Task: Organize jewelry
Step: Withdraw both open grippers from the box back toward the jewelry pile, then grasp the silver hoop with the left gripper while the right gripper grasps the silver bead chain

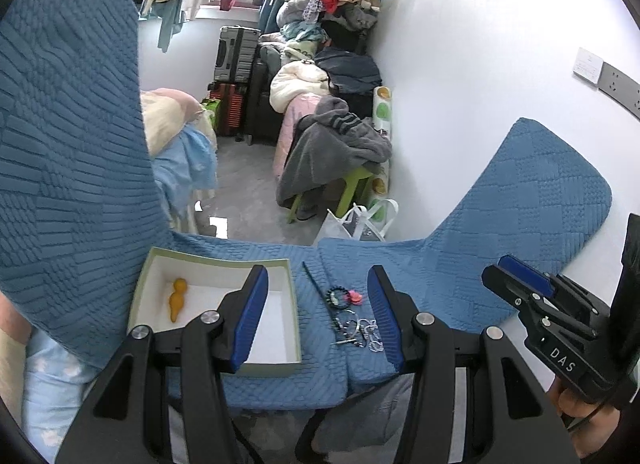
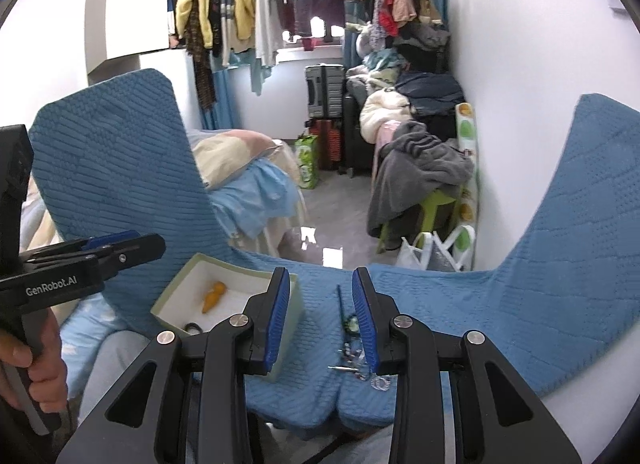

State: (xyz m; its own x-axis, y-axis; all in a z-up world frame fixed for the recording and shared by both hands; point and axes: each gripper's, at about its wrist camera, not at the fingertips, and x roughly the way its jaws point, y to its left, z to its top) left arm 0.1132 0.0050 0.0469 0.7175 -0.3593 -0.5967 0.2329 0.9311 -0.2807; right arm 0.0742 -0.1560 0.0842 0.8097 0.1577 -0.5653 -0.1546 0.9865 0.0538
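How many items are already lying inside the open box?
2. An orange pendant-like piece lies on the white floor of the box, toward its far left. A small dark ring-like item lies at the near wall. The gripper fingers may hide more.

I note a blue quilted cover (image 1: 72, 168) draped underneath. Beyond its far edge: grey suitcase (image 1: 236, 50), grey garment (image 1: 332, 152) over a green stool (image 1: 352, 188), hanging clothes (image 2: 236, 12), possibly a white bag (image 1: 360, 224).

Open pale-green box (image 1: 294, 306) holding an orange piece (image 1: 177, 299), tangled jewelry pile (image 1: 352, 318) beside it, possibly bracelets
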